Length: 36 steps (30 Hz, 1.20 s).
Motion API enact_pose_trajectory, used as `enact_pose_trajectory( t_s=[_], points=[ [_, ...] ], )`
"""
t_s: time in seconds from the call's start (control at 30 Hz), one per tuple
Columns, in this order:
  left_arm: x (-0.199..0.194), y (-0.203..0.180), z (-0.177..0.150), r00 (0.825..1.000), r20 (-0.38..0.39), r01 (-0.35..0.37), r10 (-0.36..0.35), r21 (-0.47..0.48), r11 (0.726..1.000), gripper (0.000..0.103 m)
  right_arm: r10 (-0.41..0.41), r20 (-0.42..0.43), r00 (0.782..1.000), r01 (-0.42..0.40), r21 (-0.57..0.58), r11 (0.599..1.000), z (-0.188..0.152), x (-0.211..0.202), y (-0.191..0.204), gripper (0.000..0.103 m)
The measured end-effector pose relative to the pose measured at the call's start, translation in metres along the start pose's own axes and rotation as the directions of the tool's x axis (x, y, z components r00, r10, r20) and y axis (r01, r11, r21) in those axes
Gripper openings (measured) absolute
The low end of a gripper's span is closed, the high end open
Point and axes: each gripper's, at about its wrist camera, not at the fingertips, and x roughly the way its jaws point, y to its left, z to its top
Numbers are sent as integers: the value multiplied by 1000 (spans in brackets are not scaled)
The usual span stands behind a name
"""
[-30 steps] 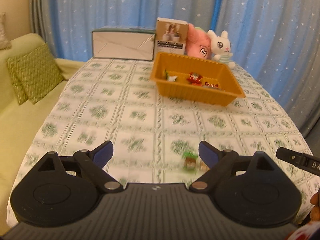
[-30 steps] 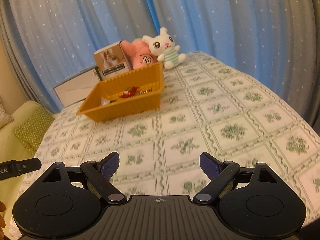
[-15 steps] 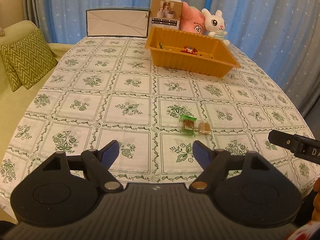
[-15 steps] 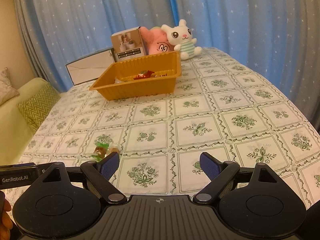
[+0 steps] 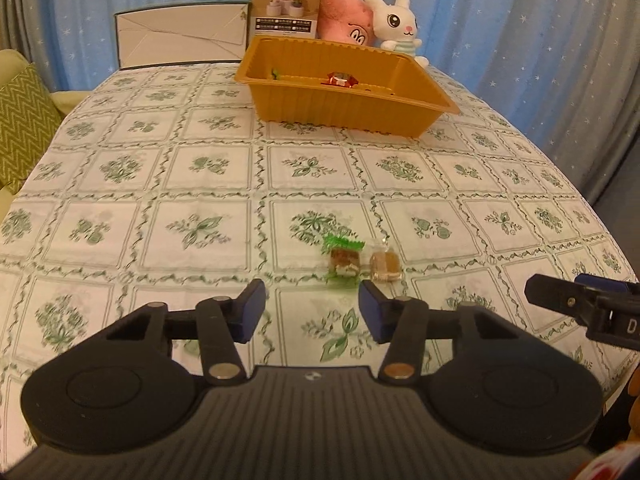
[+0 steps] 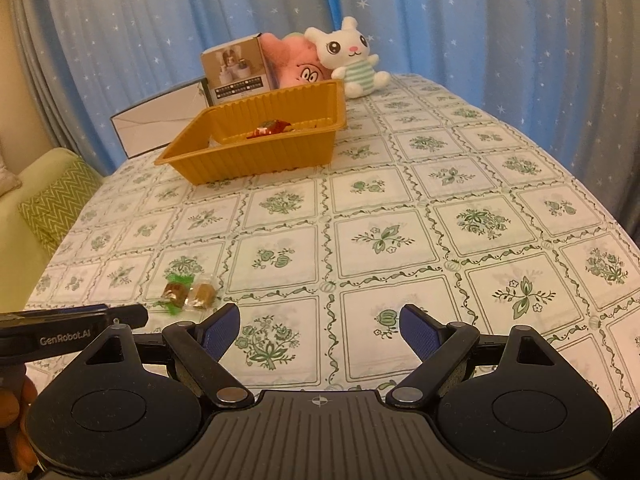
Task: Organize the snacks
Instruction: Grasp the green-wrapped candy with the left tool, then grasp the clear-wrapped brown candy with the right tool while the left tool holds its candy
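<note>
Item one: a green-wrapped candy (image 5: 341, 258), lying flat on the tablecloth (image 5: 160, 184). We note its long axis running from the near edge toward the far one in the left wrist view, one twisted green end pointing away from us and the other toward the left gripper (image 5: 312, 310).

Item two: a clear-wrapped brown candy (image 5: 385, 264), just beside the first on its right, set along the same line. Whether the two wrappers touch we cannot tell.

Position against the claws: both candies lie just ahead of the left gripper's fingertips, slightly right of its centre line and close to the right blue pad (image 5: 370, 310); neither sits between the pads. We record that claw's jaws as having just been closing, now at a narrow gap with nothing between them. From the right gripper (image 6: 320, 330) the pair lies ahead and off to the left, outside its left finger. We record that claw as wide apart and bare over the cloth.

Further out: an orange tray (image 5: 340, 110) stands well apart at the far side of the table, with a red-wrapped sweet (image 5: 340, 79) inside. Behind it stand a printed box (image 5: 286, 12), a pink plush (image 5: 346, 20), a white rabbit plush (image 5: 396, 24) and a white envelope-patterned box (image 5: 180, 40). Blue starred curtains (image 5: 520, 20) hang behind; a green zigzag cushion (image 5: 20, 124) sits at left.
</note>
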Motion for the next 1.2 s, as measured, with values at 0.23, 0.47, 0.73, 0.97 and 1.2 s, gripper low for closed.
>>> enact_pose_trajectory(
  t_s=[0.23,0.47,0.73,0.97,1.2],
  points=[
    [28,-10,12,1000,-13,29,-28,53,998,33,-9,-15,1000,9,22,1000,2,12,-3,87],
    [42,-12,10,999,-36,16,-12,100,995,18,-10,-28,1000,10,23,1000,5,22,-1,87],
    [20,23,21,1000,-1,-31,31,49,998,18,65,-30,997,-67,-46,997,7,39,34,87],
    [15,57,34,998,25,-65,65,15,998,18,119,-58,991,-124,-96,988,6,62,73,58],
    [20,69,32,998,24,-58,59,-11,998,18,86,-76,993,-96,-142,985,2,88,97,46]
  ],
)
